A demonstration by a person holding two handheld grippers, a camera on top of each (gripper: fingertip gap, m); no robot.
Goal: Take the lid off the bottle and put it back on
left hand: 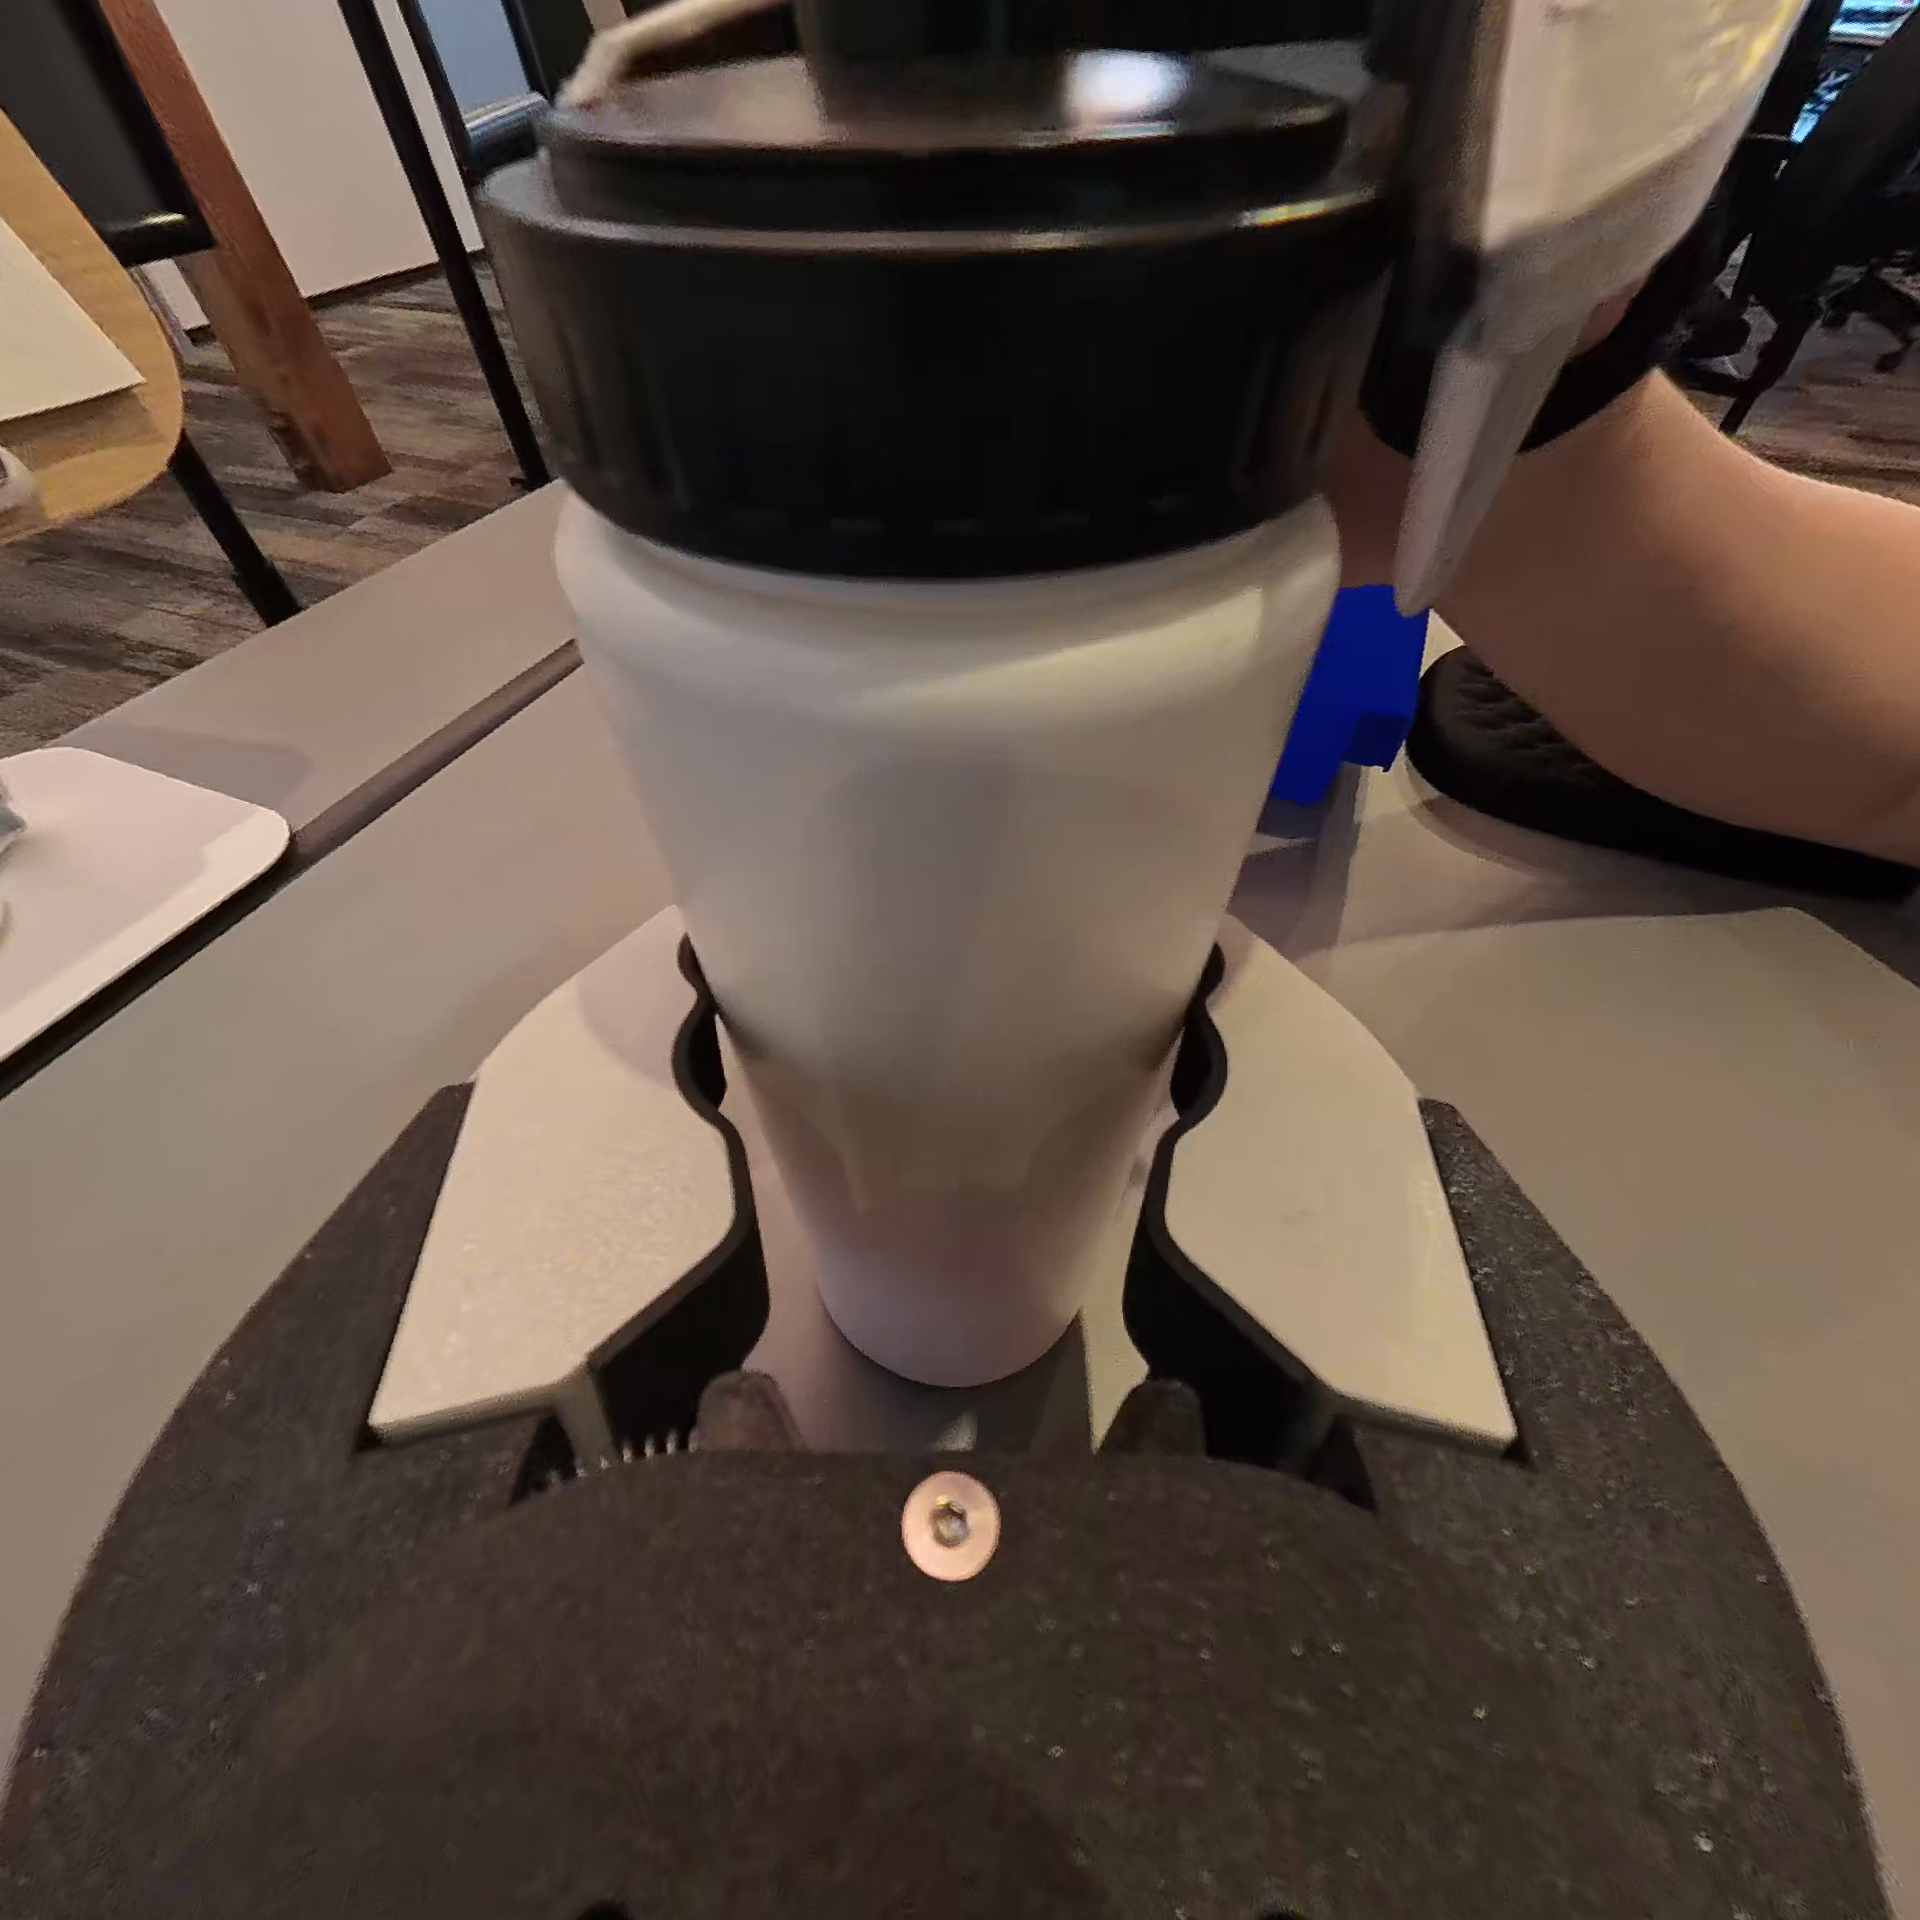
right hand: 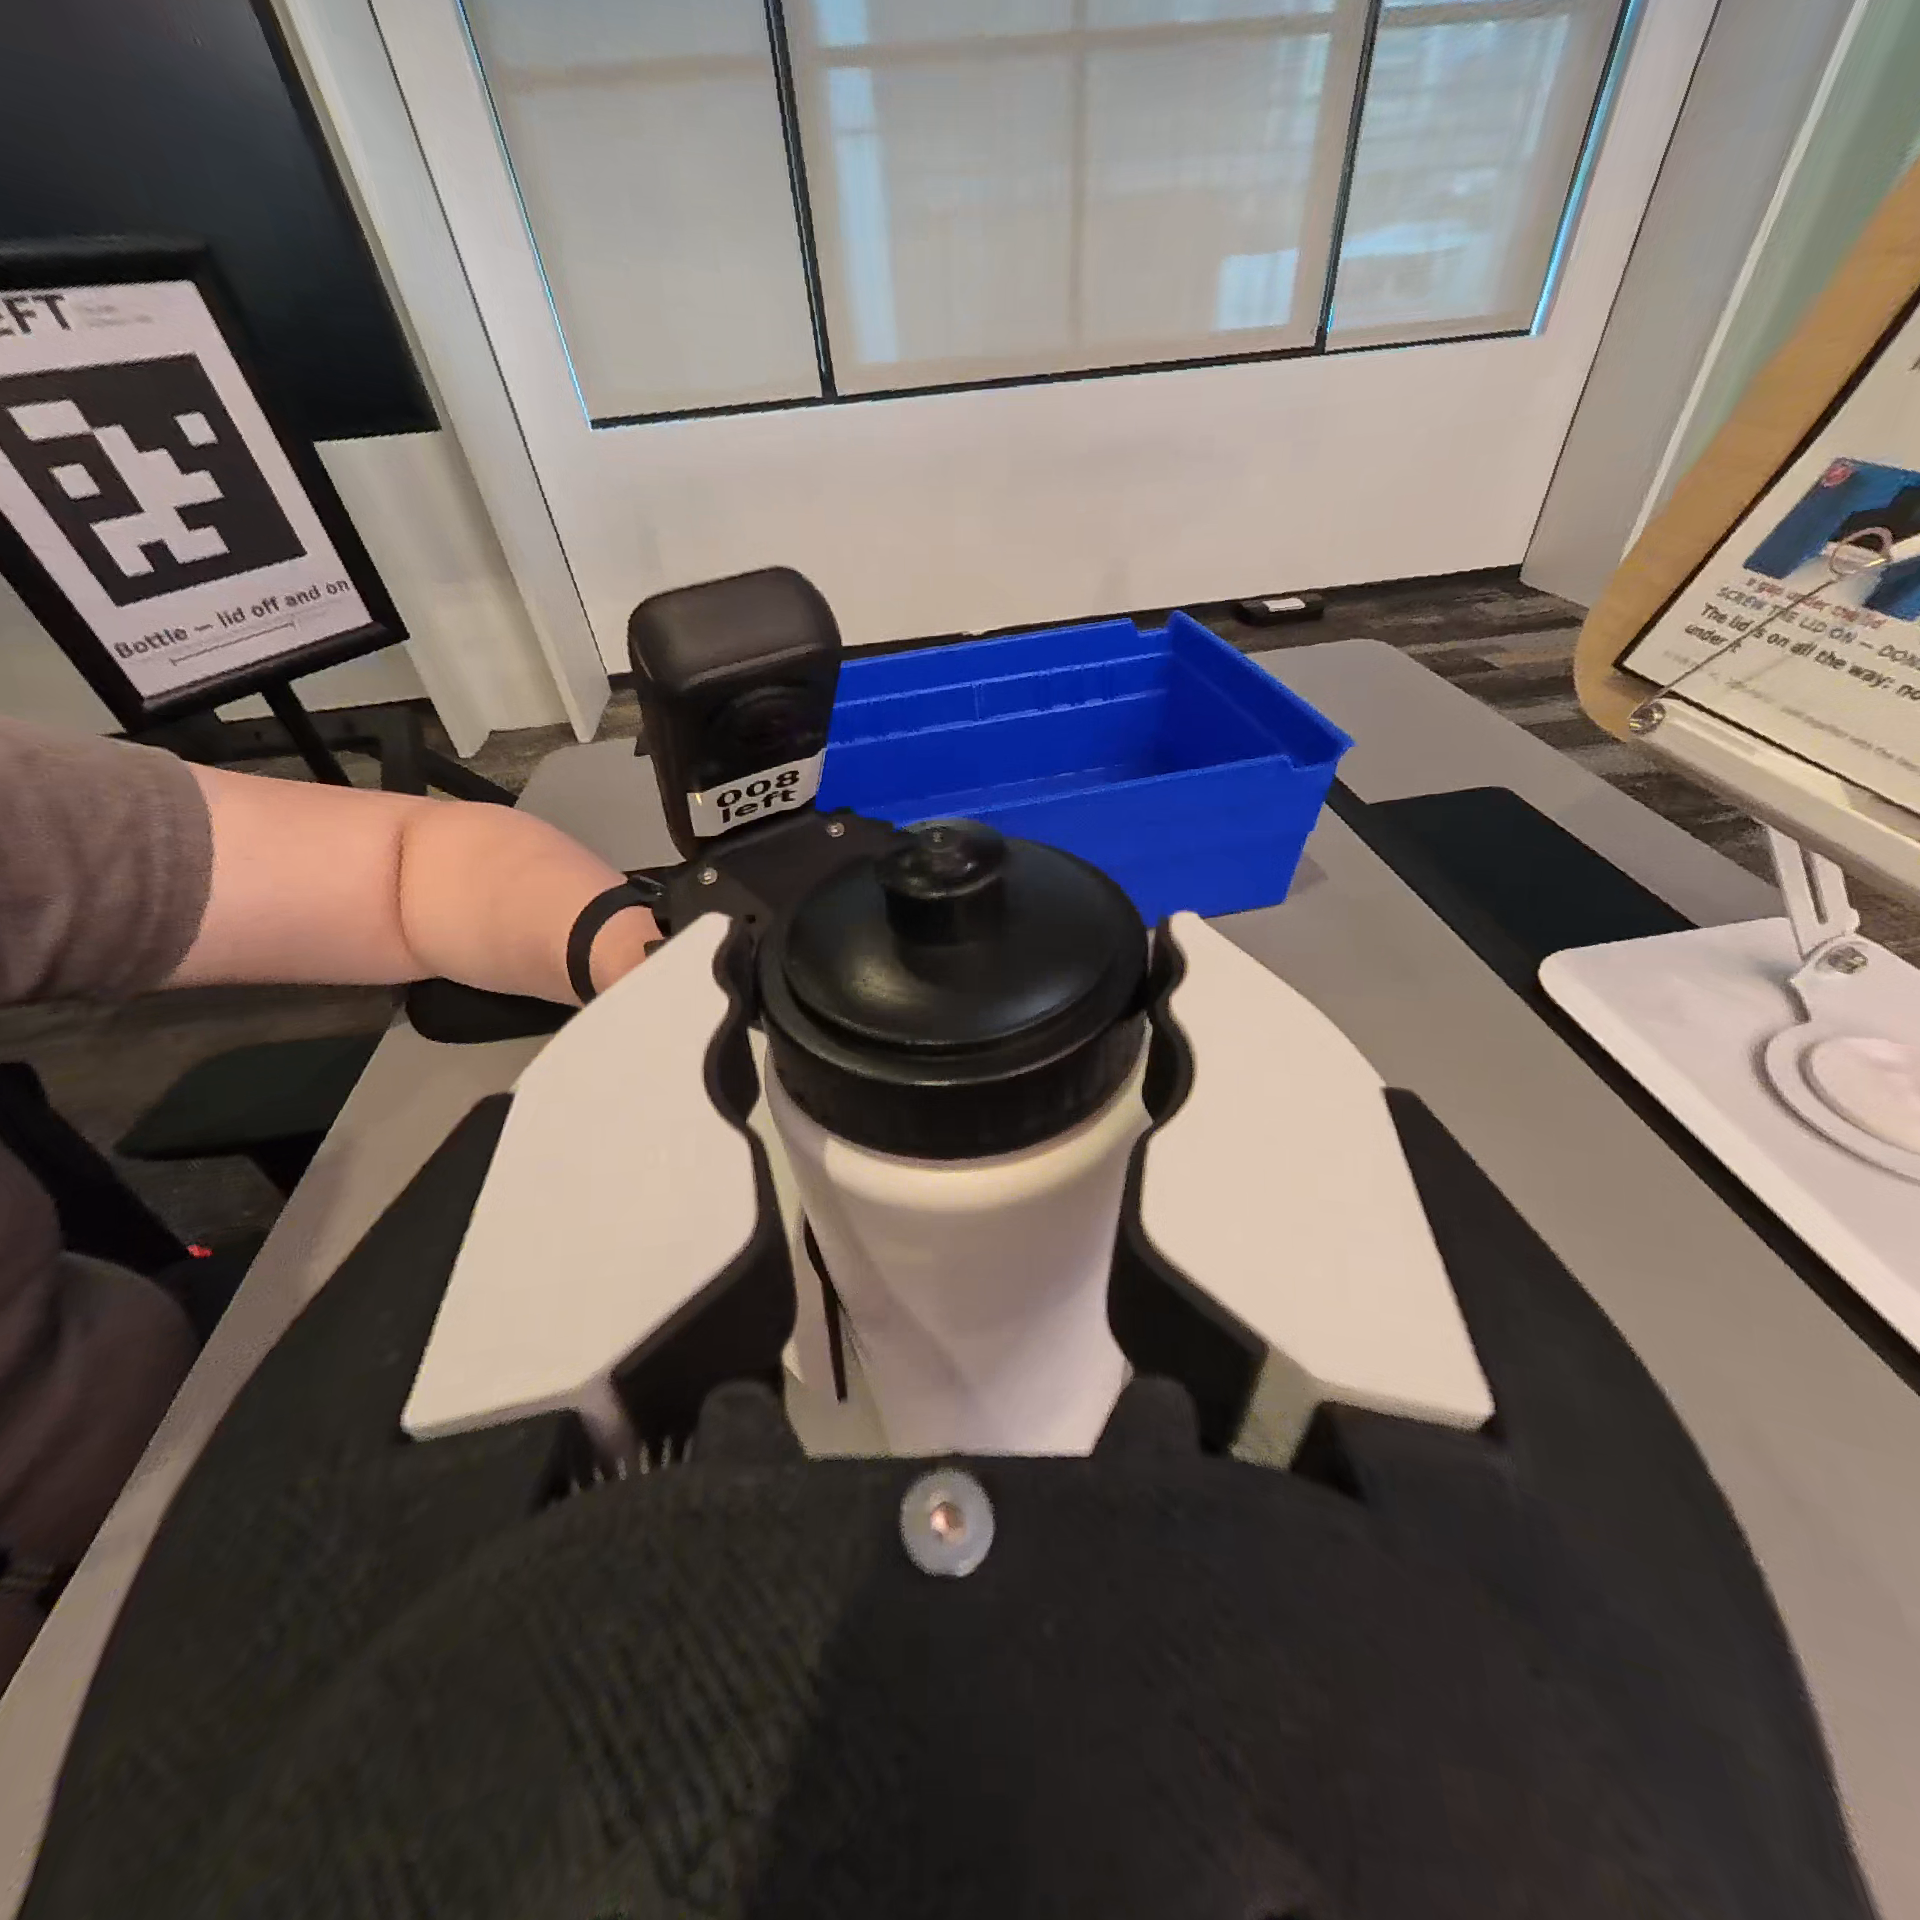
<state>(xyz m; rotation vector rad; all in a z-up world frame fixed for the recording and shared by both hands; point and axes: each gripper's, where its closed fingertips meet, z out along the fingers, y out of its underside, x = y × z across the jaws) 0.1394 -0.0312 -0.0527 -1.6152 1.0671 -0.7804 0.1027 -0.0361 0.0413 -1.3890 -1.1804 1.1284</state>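
Observation:
A white bottle with a black screw lid stands upright on the grey table. My left gripper is shut on the bottle's lower body, a white finger pressed against each side. In the right wrist view my right gripper is shut on the lid, a finger on each side of it, above the bottle's white body. One right finger shows against the lid's right side in the left wrist view. The left gripper's black body sits behind the bottle, its fingertips hidden.
An empty blue bin stands on the table behind the bottle and also shows in the left wrist view. A marker sign on an easel stands at left. An instruction board on a white stand is at right. A forearm reaches in.

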